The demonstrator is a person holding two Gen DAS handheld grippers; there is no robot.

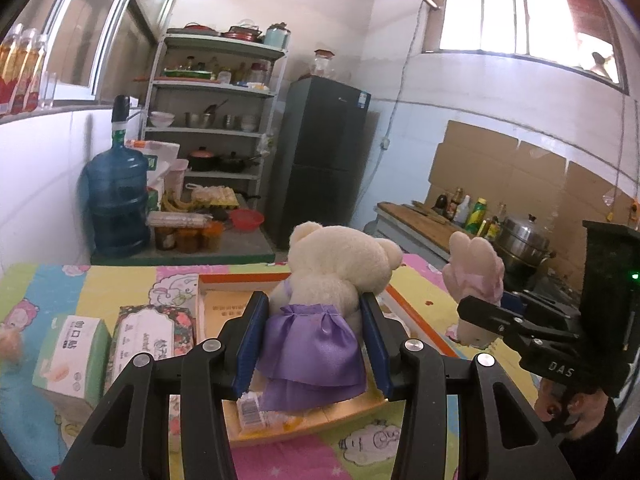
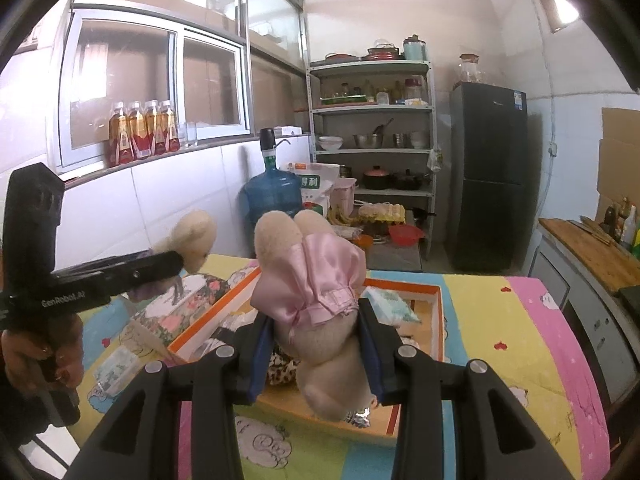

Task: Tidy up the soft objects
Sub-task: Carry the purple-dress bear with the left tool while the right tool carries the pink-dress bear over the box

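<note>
While the left tongs point(image 1: 316, 336) clench a cream plush bear point(image 1: 340, 264) at its waist, its glossy purple satin skirt point(image 1: 316, 356) spills in folds between the blue-padded jaws. Held above an orange-rimmed cardboard box point(image 1: 240, 278), the bear is fuzzy and round-eared. At 3 o'clock in the left view, the right tongs point(image 2: 316, 344) grip a second plush toy point(image 2: 320, 368) — pale, nubbly, dressed in shiny pink satin point(image 2: 320, 280) — above the same box. Two tissue packs point(image 1: 116, 348) lie at 9 o'clock on the table point(image 1: 280, 460), whose cover is a bright cartoon patchwork. Beyond stand a metal shelf point(image 2: 372, 128), a blue water jug point(image 2: 272, 196) and a dark fridge point(image 2: 488, 176).
</note>
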